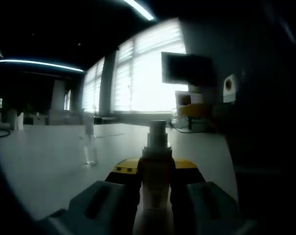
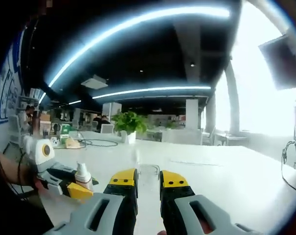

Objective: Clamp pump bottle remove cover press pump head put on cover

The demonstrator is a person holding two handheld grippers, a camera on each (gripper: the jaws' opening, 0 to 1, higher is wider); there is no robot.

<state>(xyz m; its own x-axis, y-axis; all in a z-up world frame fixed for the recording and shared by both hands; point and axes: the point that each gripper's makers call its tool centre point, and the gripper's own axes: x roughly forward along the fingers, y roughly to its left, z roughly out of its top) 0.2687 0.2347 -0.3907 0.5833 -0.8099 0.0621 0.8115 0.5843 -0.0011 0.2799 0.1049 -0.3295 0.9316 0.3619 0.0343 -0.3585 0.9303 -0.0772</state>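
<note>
Left gripper view: the left gripper (image 1: 157,188) had its yellow-tipped jaws closed on the pump bottle (image 1: 157,169), which stood upright between them. The bottle body was pale amber, and its pump head (image 1: 158,133) rose bare above the jaw tips, with no cover on it. The bottle sat low in the view, over the white bench (image 1: 50,161).

Further out on the bench, left of the bottle and well apart from it, a clear cover (image 1: 90,149) stood upright by itself. Its surface was transparent and hard to read against the bright bench. Behind it were large bright windows (image 1: 138,78), and a dark monitor (image 1: 187,68) hung at upper right.

Right gripper view: the right gripper (image 2: 148,183) showed its two yellow-tipped jaws narrowly apart, with a slim gap between them. Something clear and faint (image 2: 149,171) lay at that gap by the tips; I could not tell whether the jaws gripped it or what it was.

The left gripper (image 2: 64,181) came in at lower left of this view, carrying the pump bottle (image 2: 83,177) with its white pump head uppermost. A hand (image 2: 13,174) was on that gripper at the far left edge.

A potted plant (image 2: 130,125) stood further back on the bench (image 2: 226,171), and coiled cables (image 2: 96,143) lay beside it to the left. Long ceiling lights (image 2: 138,22) ran overhead.
</note>
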